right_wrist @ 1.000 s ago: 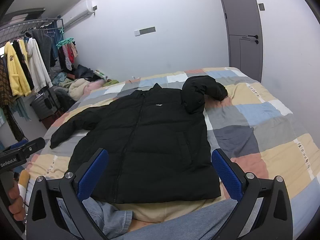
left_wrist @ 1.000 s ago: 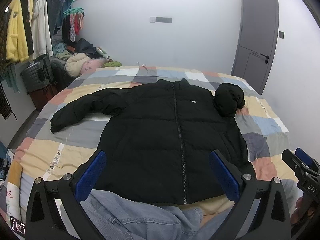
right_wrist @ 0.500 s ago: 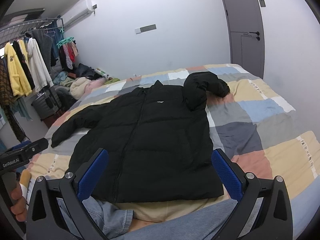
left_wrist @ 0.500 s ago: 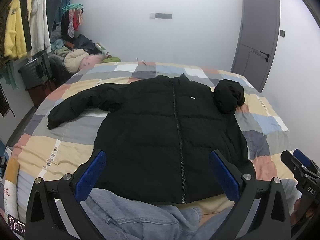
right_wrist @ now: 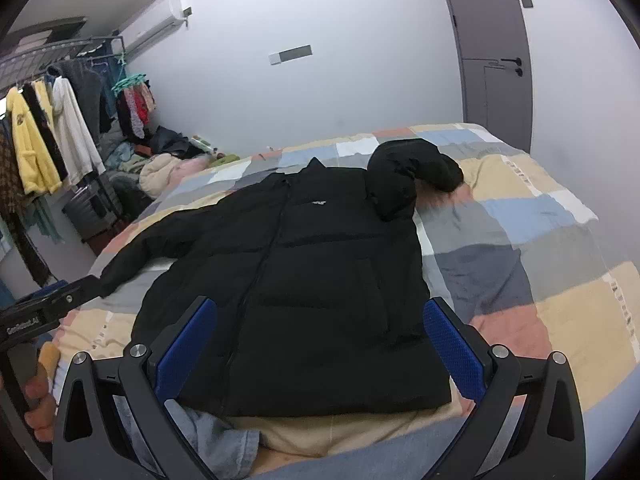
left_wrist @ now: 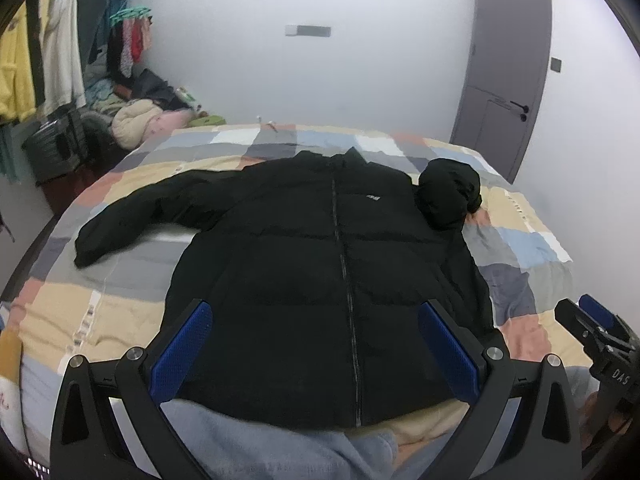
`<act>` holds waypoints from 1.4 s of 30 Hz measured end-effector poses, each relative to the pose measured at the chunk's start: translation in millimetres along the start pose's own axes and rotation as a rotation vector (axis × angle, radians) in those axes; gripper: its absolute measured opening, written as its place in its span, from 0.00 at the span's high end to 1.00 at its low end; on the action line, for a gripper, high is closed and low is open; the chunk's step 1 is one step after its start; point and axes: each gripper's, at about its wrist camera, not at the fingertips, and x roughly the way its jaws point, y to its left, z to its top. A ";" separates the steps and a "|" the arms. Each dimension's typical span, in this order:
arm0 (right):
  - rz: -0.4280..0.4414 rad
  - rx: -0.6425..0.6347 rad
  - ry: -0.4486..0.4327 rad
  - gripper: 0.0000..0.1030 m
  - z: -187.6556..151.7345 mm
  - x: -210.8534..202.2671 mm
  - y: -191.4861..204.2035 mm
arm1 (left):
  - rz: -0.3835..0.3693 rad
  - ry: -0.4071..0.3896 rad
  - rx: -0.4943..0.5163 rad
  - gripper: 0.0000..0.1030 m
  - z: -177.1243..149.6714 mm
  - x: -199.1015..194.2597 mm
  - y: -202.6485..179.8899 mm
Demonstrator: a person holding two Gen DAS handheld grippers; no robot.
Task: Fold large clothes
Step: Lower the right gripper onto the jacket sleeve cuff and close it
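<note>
A black puffer jacket (left_wrist: 320, 248) (right_wrist: 304, 280) lies zipped and face up on a bed with a checked quilt (left_wrist: 520, 240). Its left sleeve (left_wrist: 132, 220) stretches out to the left. The other sleeve (right_wrist: 404, 176) is bunched up in a lump at the shoulder. My left gripper (left_wrist: 316, 352) hangs open over the jacket's hem, with nothing between its blue pads (left_wrist: 184, 352). My right gripper (right_wrist: 320, 346) is open too, above the hem and holding nothing. Each gripper shows at the edge of the other's view: the right gripper (left_wrist: 580, 312) and the left gripper (right_wrist: 80, 290).
Blue denim fabric (left_wrist: 280, 448) (right_wrist: 208, 436) lies at the near edge of the bed. On the left stand a clothes rack (right_wrist: 44, 136) with hanging garments, a dark suitcase (left_wrist: 56, 148) and a pile of clothes (left_wrist: 148, 124). A grey door (left_wrist: 508, 80) is at the back right.
Both cameras have come a little nearer to the jacket and it fills more of each view. The jacket has not moved, and both grippers stay open.
</note>
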 end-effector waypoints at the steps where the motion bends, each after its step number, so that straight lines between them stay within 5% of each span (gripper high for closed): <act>1: -0.003 -0.005 -0.006 0.00 3.1 2.4 -1.9 | -0.006 -0.006 0.005 0.00 4.6 6.1 0.3; 10: -0.033 -0.015 -0.070 0.00 31.0 30.1 -29.5 | -0.083 -0.067 0.003 0.00 39.7 88.2 12.5; 20: -0.067 0.072 -0.137 0.00 78.5 79.4 -110.7 | -0.141 -0.005 -0.126 0.00 32.4 167.7 50.0; 33: -0.007 0.333 -0.084 0.01 137.6 231.7 -241.3 | -0.172 -0.022 -0.181 0.00 19.9 191.6 56.0; 42: 0.034 0.664 -0.046 0.20 140.4 344.2 -340.0 | -0.151 -0.033 -0.147 0.00 19.0 222.9 35.1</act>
